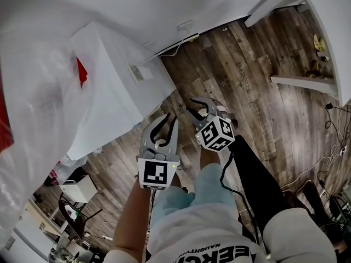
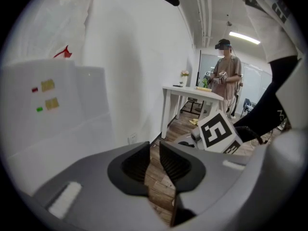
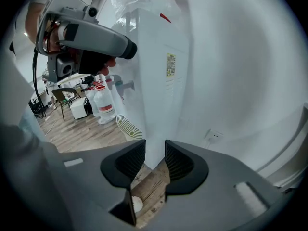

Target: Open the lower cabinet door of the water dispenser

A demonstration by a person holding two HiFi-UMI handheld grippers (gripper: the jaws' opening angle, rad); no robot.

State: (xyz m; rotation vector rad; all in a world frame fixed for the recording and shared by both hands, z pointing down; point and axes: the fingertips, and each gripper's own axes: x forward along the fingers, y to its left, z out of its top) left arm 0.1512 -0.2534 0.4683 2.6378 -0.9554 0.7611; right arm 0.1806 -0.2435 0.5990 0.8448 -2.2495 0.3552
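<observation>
Person [image 1: 186, 223]: seen from above in light shorts and a printed top, standing just off the front corner of the water dispenser [image 1: 112, 86], one forearm reaching out to each gripper.
Wall [image 3: 240, 57]: white, right behind the water dispenser.
Floor [image 1: 247, 75]: brown wood planks spreading out from the dispenser's foot.
Water dispenser: white upright box, with a clear plastic sheet [image 1: 33, 103] over its top.
White table [image 2: 192, 91]: well apart from the dispenser, along the same wall; a second person [image 2: 226, 73] stands behind it.
Lower cabinet door [image 2: 57, 153]: on the dispenser's front, below the indicator lights [image 2: 45, 96]; its seams are too faint to trace, and neither gripper touches it.
Left gripper [image 2: 154, 153]: near the dispenser's front corner, clear of it; jaws released to a narrow slit, with only floor showing between them.
Right gripper [image 3: 155, 153]: beside the left one, aimed at the dispenser's corner edge; jaws released, grasping nothing.
Water bottles [image 3: 103, 105]: on the floor beyond the dispenser's front.
Round white grille [image 3: 129, 127]: low by the dispenser's foot.
Wall outlet [image 3: 214, 136]: low on the wall beside the dispenser.
Yellow label [image 3: 171, 64]: high on the dispenser's side.
</observation>
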